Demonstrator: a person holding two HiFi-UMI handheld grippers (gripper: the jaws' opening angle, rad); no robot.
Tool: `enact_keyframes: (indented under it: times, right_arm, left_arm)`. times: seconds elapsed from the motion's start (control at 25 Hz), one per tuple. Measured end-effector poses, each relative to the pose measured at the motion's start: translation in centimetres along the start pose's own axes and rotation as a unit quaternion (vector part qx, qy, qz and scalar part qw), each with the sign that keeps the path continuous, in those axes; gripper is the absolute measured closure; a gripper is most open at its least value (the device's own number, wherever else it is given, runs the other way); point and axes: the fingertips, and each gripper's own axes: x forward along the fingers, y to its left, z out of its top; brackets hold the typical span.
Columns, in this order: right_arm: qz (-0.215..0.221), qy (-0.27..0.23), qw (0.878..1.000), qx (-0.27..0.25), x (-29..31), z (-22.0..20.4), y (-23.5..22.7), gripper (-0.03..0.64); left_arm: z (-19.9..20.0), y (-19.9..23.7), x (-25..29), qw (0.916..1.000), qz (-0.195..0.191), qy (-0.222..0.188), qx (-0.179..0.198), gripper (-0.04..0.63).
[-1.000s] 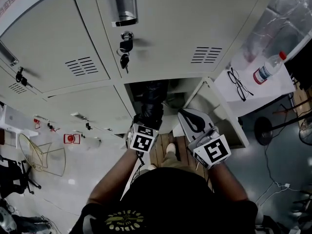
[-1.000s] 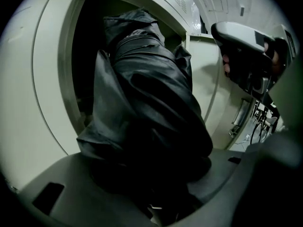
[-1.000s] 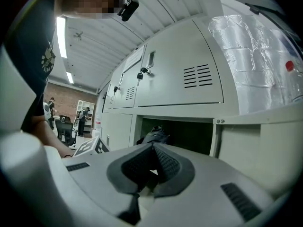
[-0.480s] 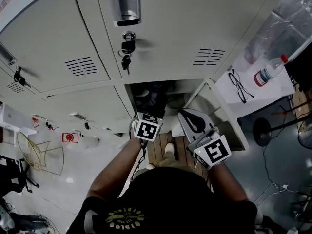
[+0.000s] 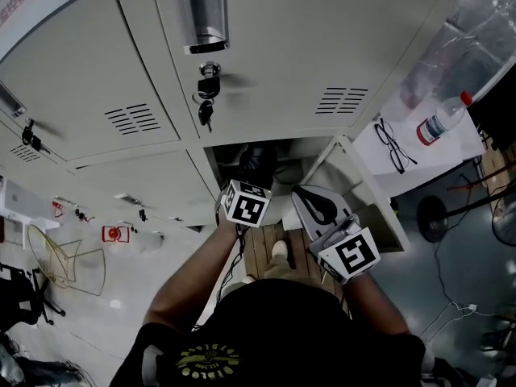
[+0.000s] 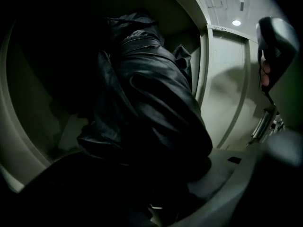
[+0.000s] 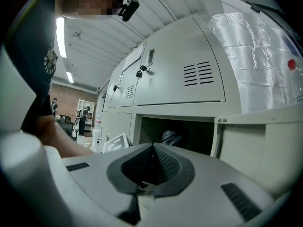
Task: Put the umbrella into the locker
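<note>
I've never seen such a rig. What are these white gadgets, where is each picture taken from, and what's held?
No robot here: a person holds a two-jaw gripper in each hand. The head view comes from a camera on the person's head, looking down; each gripper view comes from a camera riding on that gripper. The left gripper is clamped on a black folded umbrella, reaching into the open compartment of a grey metal locker bank. The right gripper is shut and empty, beside the open door. On the white table at right are black-framed spectacles and a clear plastic bottle with a red cap.
</note>
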Motion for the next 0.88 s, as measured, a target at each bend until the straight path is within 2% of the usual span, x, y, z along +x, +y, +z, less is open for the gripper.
enact_keyframes:
  times: [0.36,0.56,0.72,0.88]
  right_arm:
    - [-0.001,0.008,1.000,0.003,0.5,-0.4,0.2,0.588]
    - [0.001,0.011,1.000,0.012,0.5,-0.6,0.3,0.588]
    - [-0.001,0.013,1.000,0.009,0.3,-0.7,0.2,0.588]
    - [0.002,0.004,1.000,0.020,0.1,-0.5,0.1,0.588]
  left_arm:
    - [0.7,-0.4,0.4,0.9997,-0.012,0.018,0.009,0.332]
    - [2.6,-0.7,-0.2,0.9995,-0.030,0.013,0.000,0.330]
    - [3.7,-0.2,0.0,0.9996,-0.024,0.013,0.004,0.328]
    - [4.8,0.7,0.0,0.9998,-0.018,0.003,-0.008,0.327]
